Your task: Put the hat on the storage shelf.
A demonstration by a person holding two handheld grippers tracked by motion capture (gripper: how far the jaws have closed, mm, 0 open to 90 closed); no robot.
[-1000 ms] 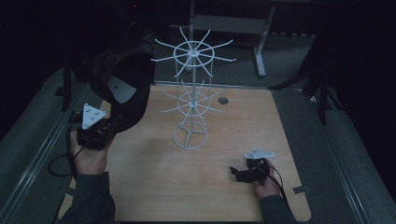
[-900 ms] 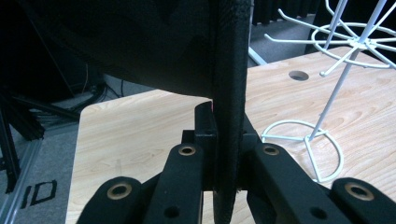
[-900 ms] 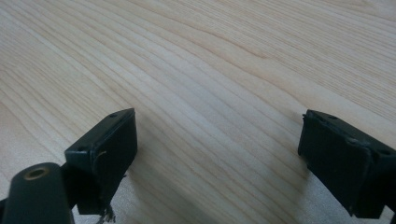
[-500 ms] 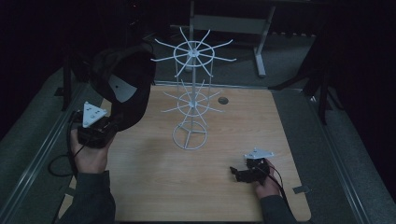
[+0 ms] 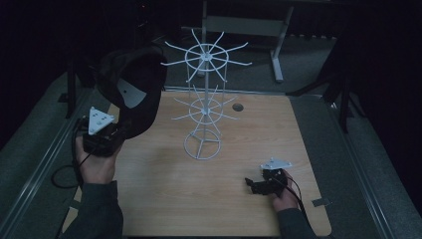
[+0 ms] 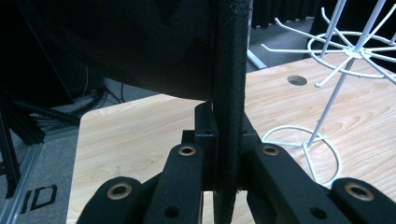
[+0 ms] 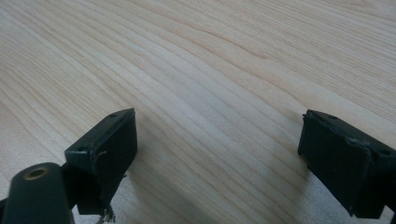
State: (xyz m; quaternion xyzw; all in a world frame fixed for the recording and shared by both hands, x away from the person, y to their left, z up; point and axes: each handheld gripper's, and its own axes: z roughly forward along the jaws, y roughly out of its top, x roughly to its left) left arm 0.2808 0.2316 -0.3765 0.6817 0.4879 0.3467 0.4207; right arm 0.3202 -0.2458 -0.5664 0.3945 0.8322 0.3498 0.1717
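At the table's left edge, the left gripper (image 5: 117, 133) is held up above the wood in the person's left hand (image 5: 97, 164). Its jaws are pressed together on the brim of a black cap (image 5: 132, 94); in the left gripper view the brim's edge (image 6: 229, 93) runs upright between the two jaws, pinched from both sides. The cap hangs in the air above the gripper, its open inside facing the camera with a pale label showing, just left of the rack (image 5: 203, 99) and apart from its arms.

The white wire rack stands on its ring base near the middle of the table (image 5: 239, 149), with two tiers of bare arms.

Toward the right front, the right gripper (image 5: 255, 185) lies low on the table in the right hand (image 5: 284, 196). Its jaws are spread wide, with only bare wood (image 7: 210, 116) between them, holding nothing.
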